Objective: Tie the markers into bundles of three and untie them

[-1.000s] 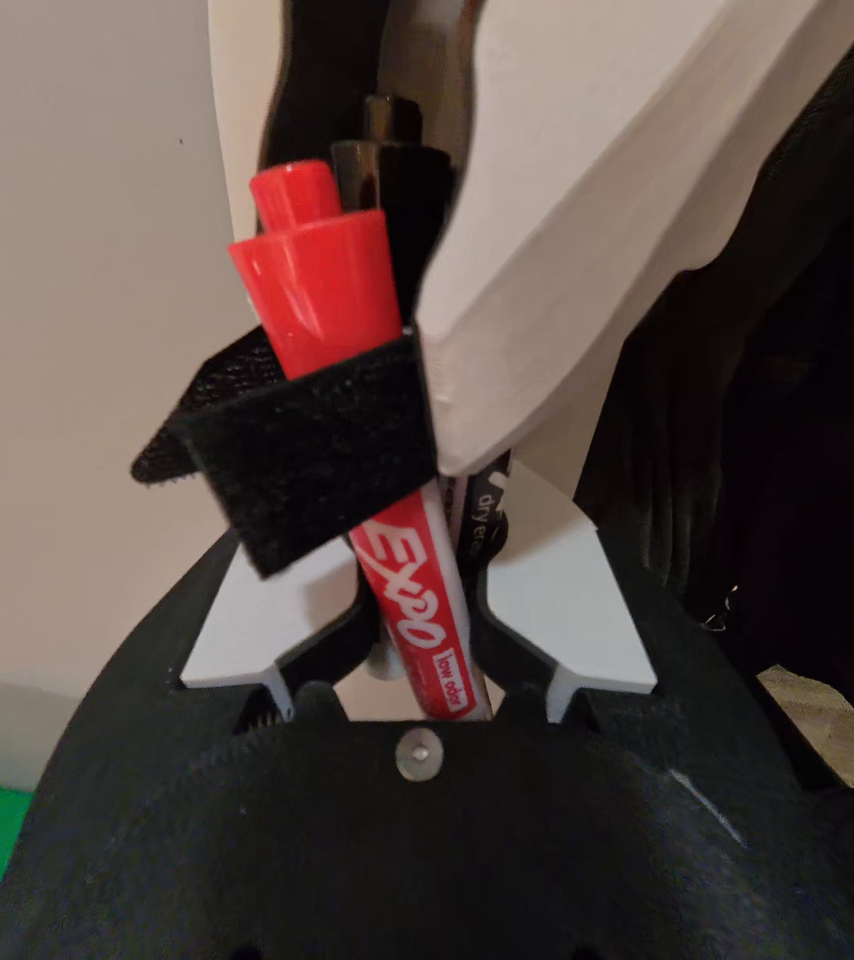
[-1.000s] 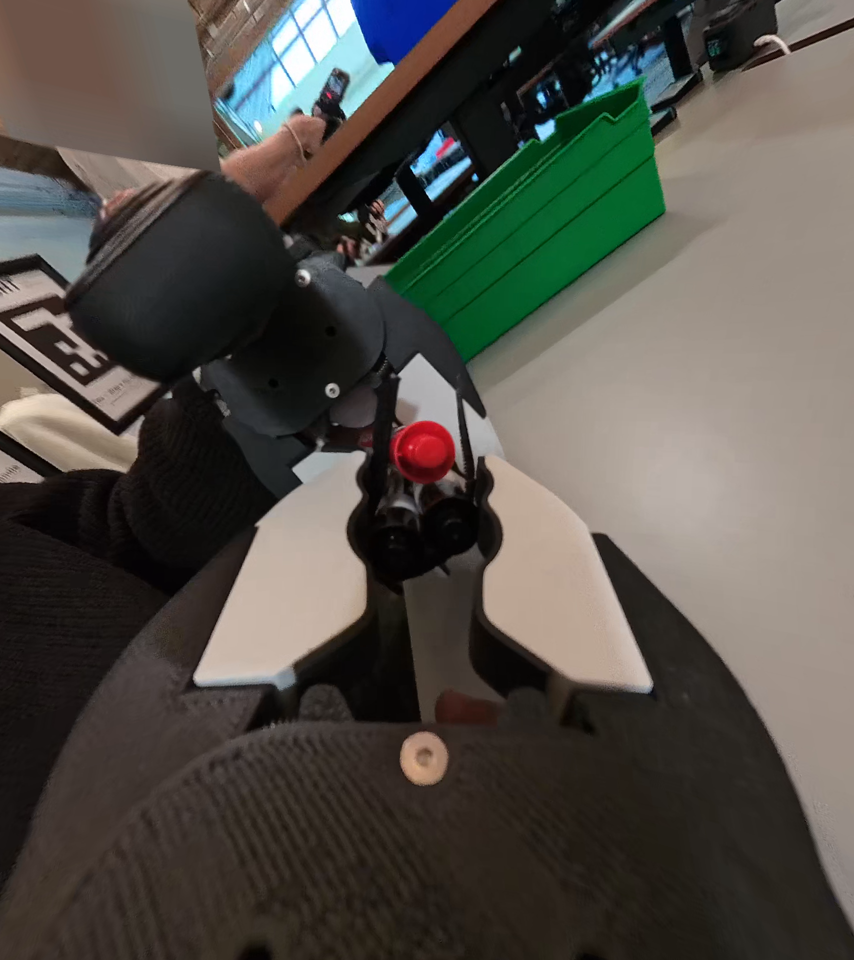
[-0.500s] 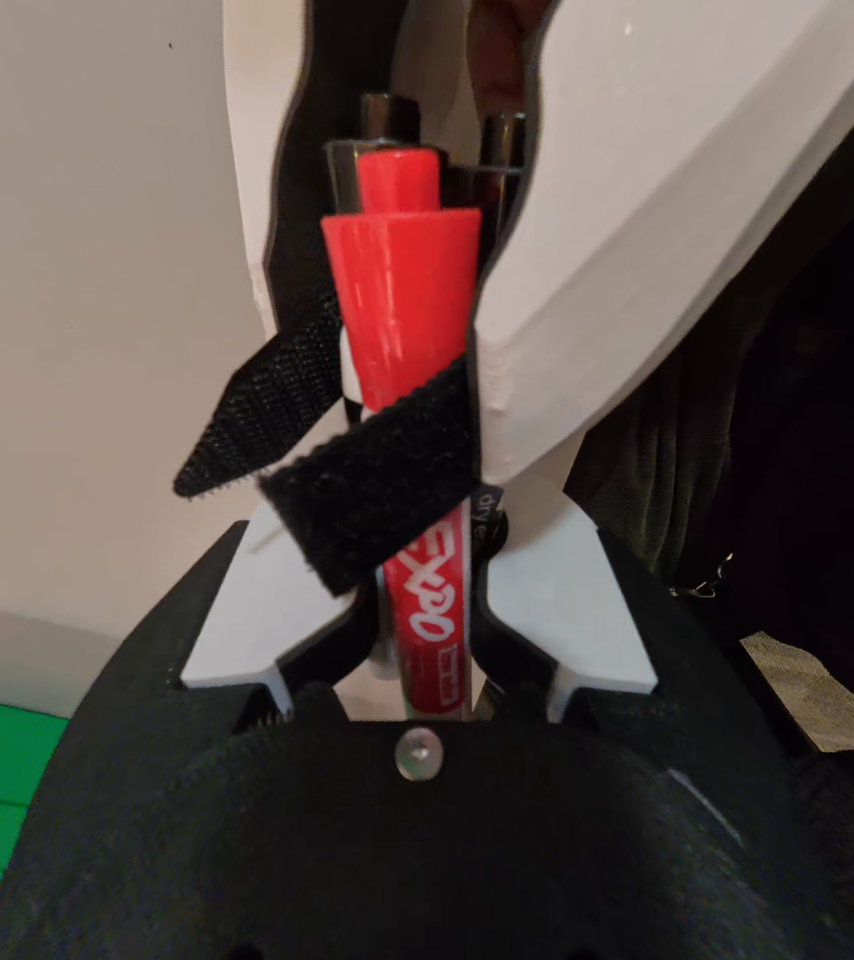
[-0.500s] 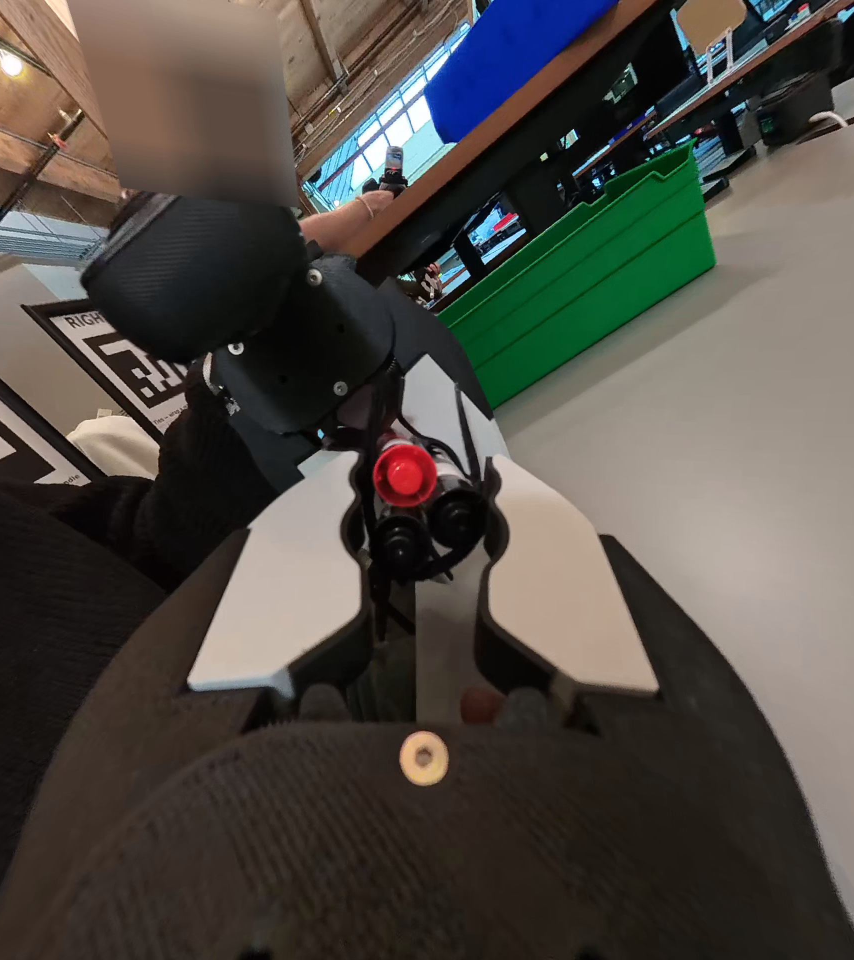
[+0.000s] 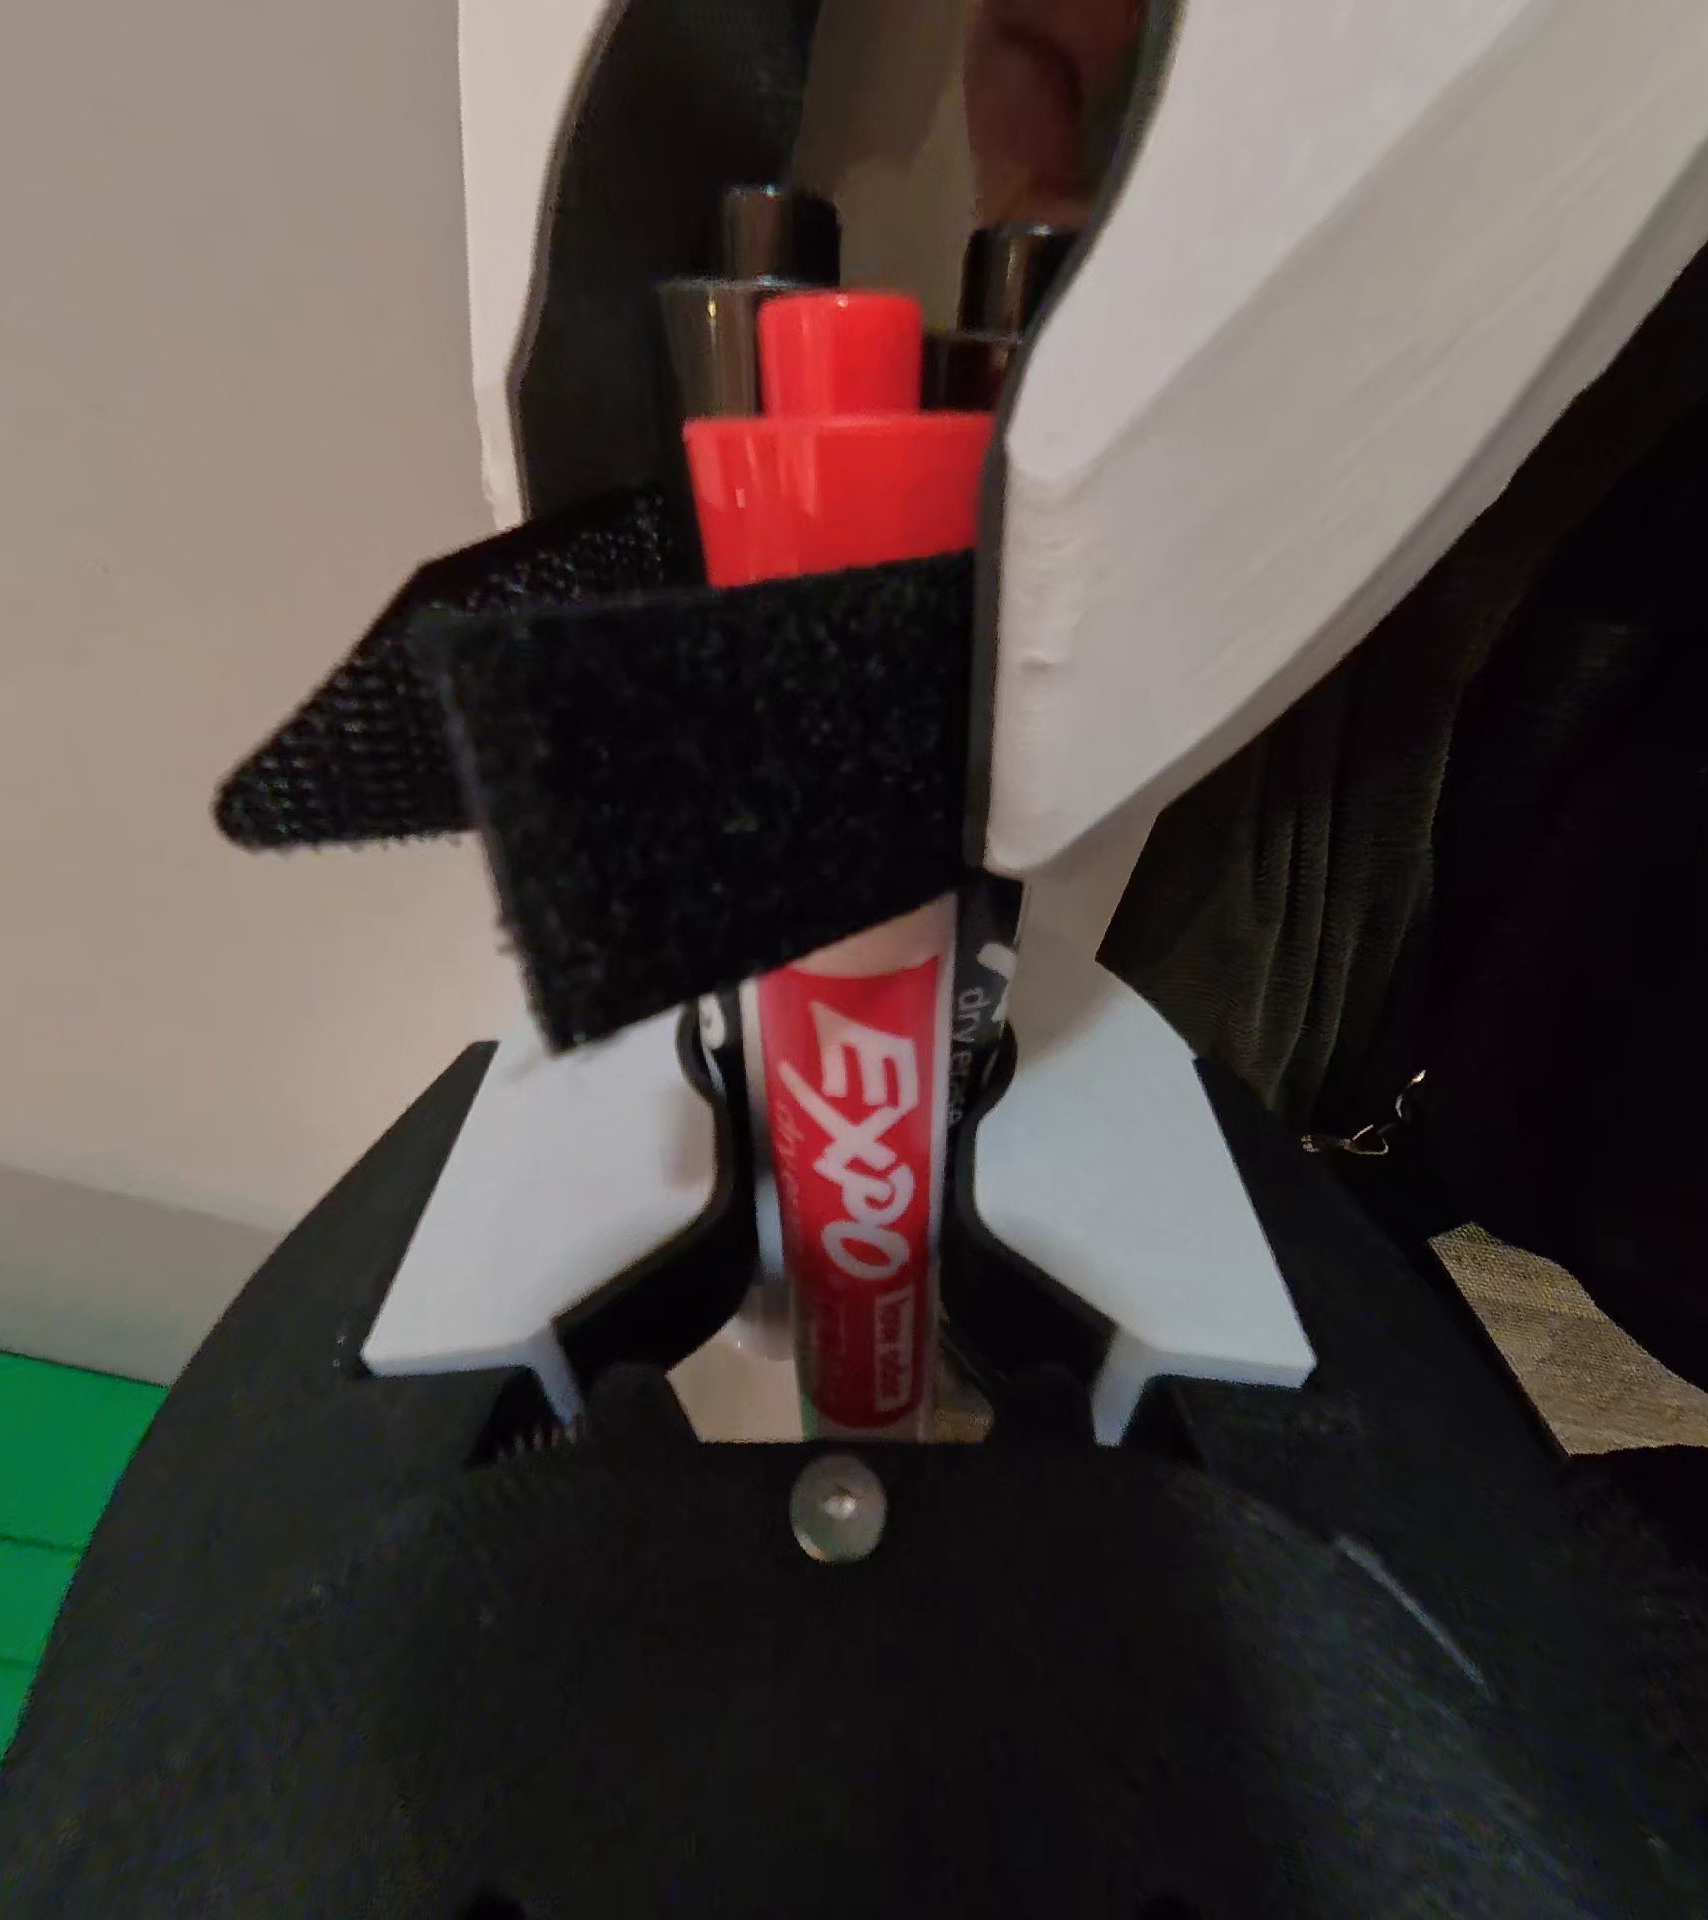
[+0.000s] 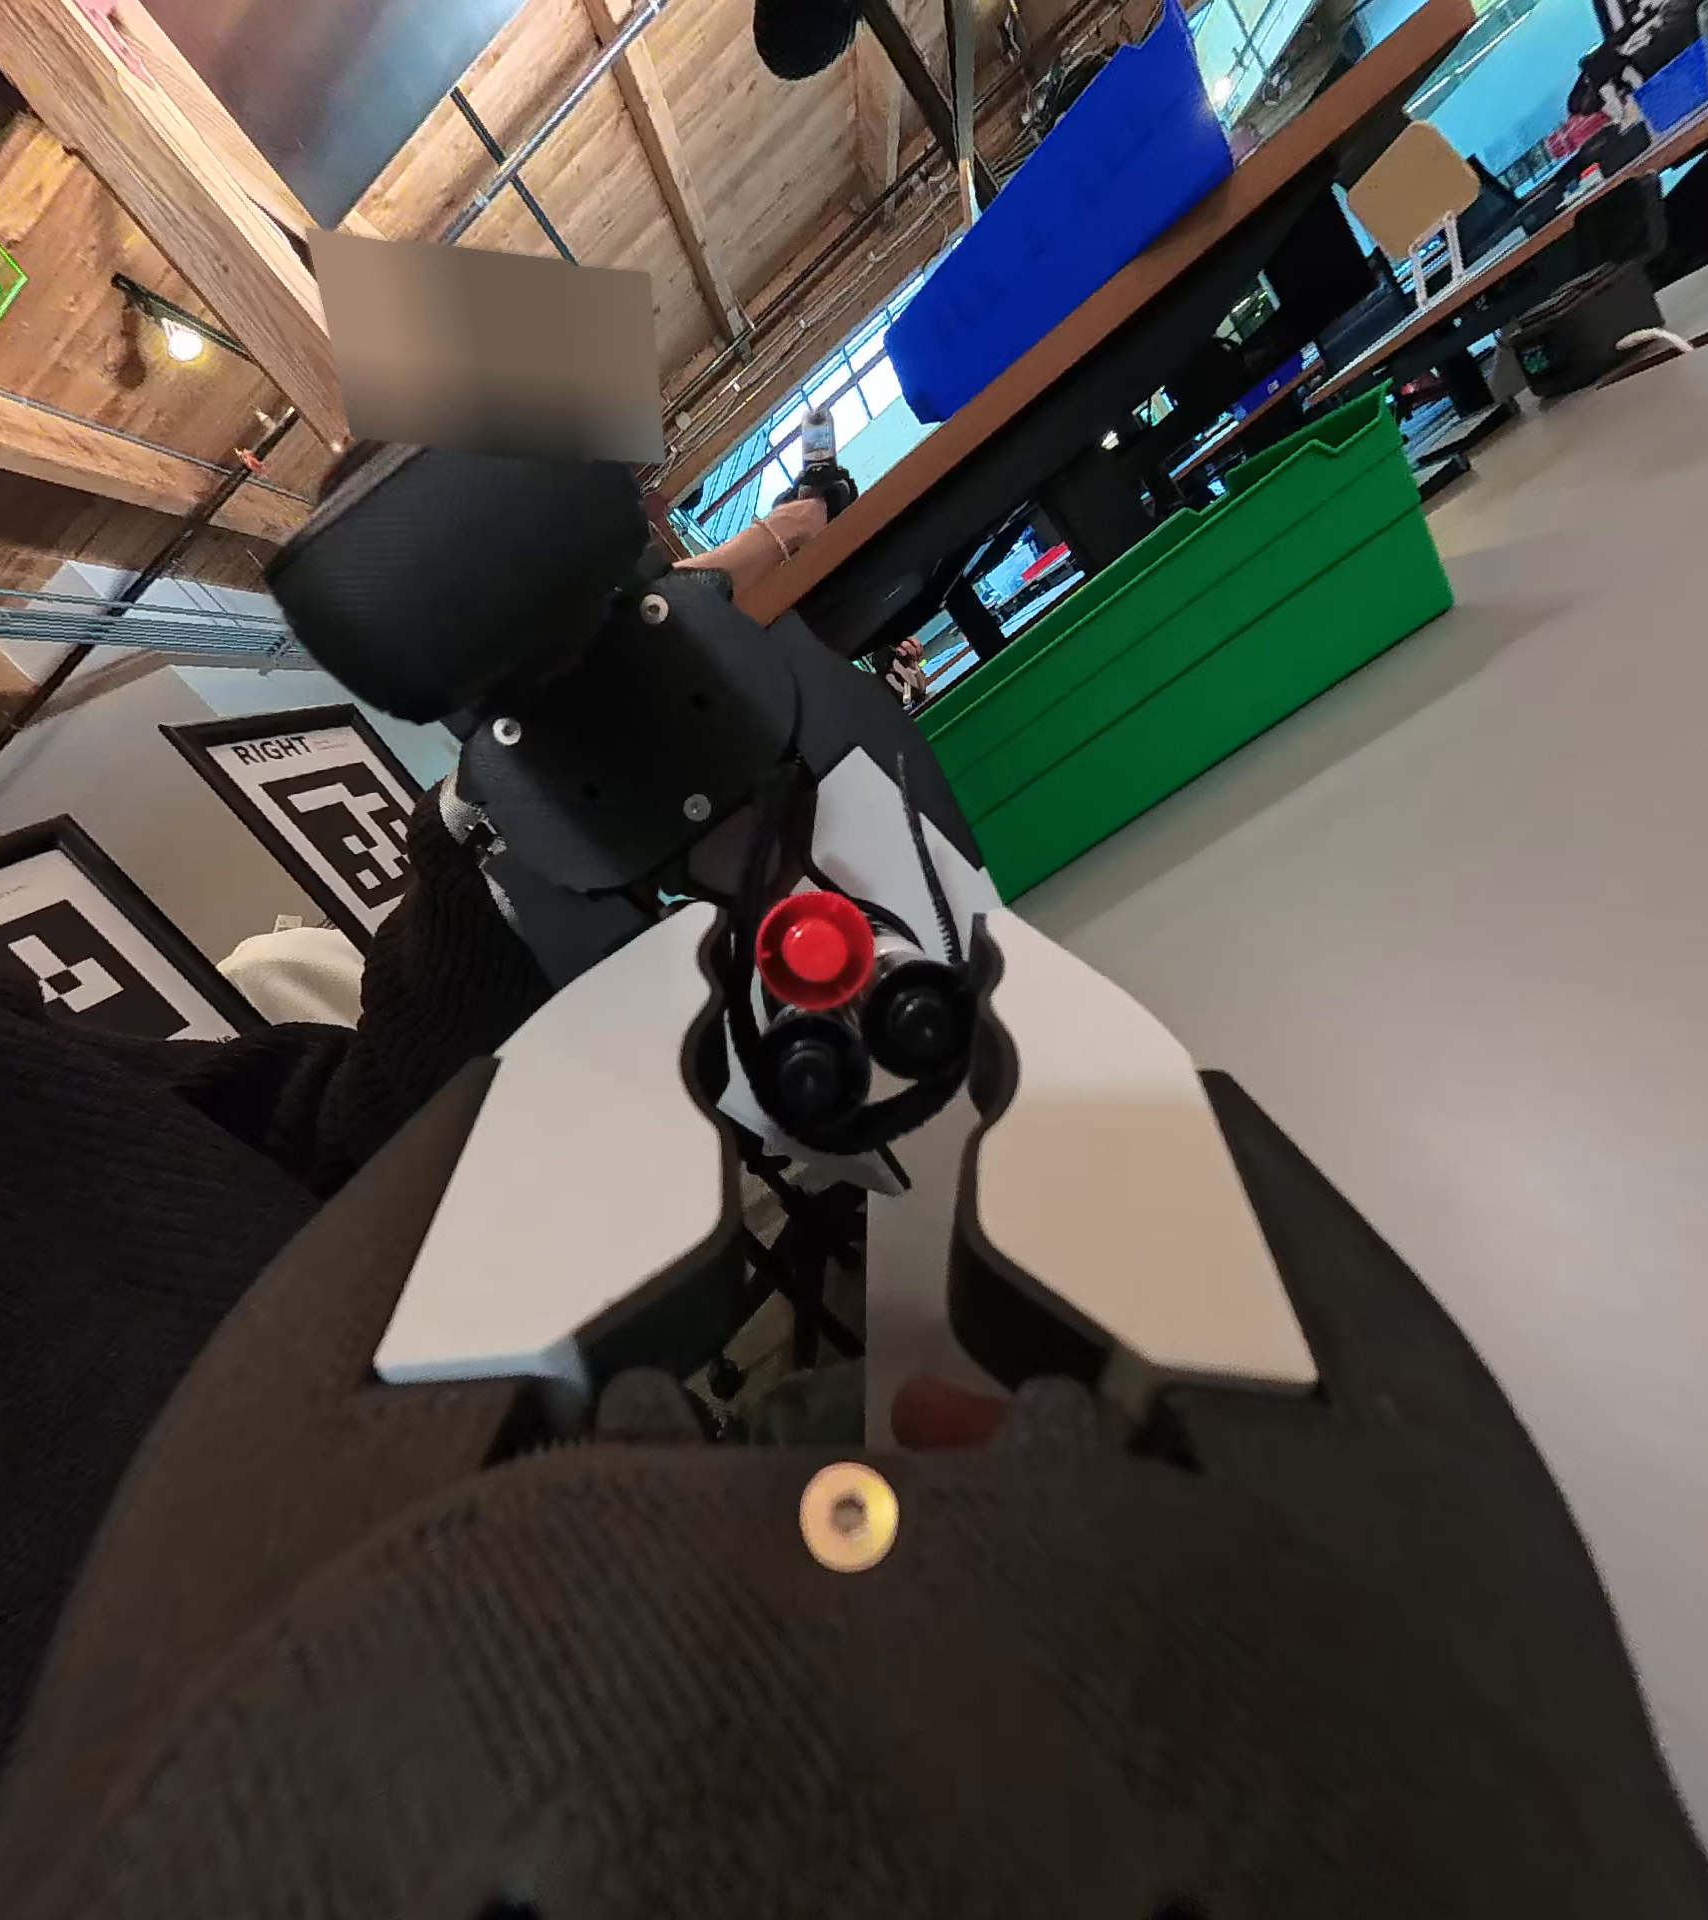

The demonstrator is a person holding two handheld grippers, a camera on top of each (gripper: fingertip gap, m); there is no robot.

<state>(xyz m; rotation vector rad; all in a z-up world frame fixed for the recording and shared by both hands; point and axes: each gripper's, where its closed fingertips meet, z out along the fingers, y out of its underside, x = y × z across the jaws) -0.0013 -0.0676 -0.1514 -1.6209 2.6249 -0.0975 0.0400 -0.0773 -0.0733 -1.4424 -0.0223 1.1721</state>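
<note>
1. Left gripper has its fingers clamped on the barrels of the marker bundle, one red marker and two black ones behind it, all held up off the counter.
2. Right gripper comes in from the cap end, fingers pressed in around the same three markers and the black hook-and-loop strap.
3. My guess: one end anchors the bundle so it can't twist while the other works the strap.
4. Strap tail sticks out loose on the left, so the wrap isn't fully closed (or is being peeled).
</note>
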